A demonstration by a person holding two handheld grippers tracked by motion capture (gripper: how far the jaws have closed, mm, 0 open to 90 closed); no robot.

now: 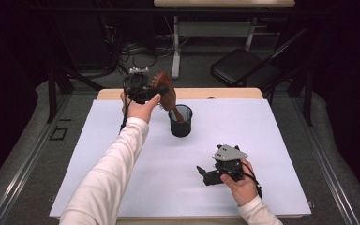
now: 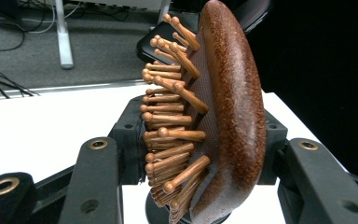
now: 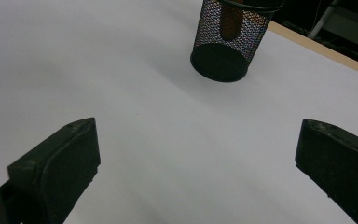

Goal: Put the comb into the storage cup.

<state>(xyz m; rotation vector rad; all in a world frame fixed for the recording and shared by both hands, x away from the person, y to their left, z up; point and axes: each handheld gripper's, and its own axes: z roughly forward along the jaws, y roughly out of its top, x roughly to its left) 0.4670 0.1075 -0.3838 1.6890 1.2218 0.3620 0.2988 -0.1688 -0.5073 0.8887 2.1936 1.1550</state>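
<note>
While my left gripper (image 1: pixel 157 96) pinches the wooden hairbrush (image 1: pixel 165 92) over the mesh cup (image 1: pixel 181 121) near the table's far edge, my right gripper (image 1: pixel 205 174) rests spread.

Wooden hairbrush (image 2: pixel 233 116) with speckled matt back, black wire-mesh cup (image 3: pixel 230 39)

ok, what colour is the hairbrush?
Reddish-brown hairbrush with lighter wooden bristles; clearest in the left gripper view.

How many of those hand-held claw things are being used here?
2. The left claw is raised behind the mesh cup, shut on a wooden hairbrush. The right claw rests open near the table's front edge.
</note>
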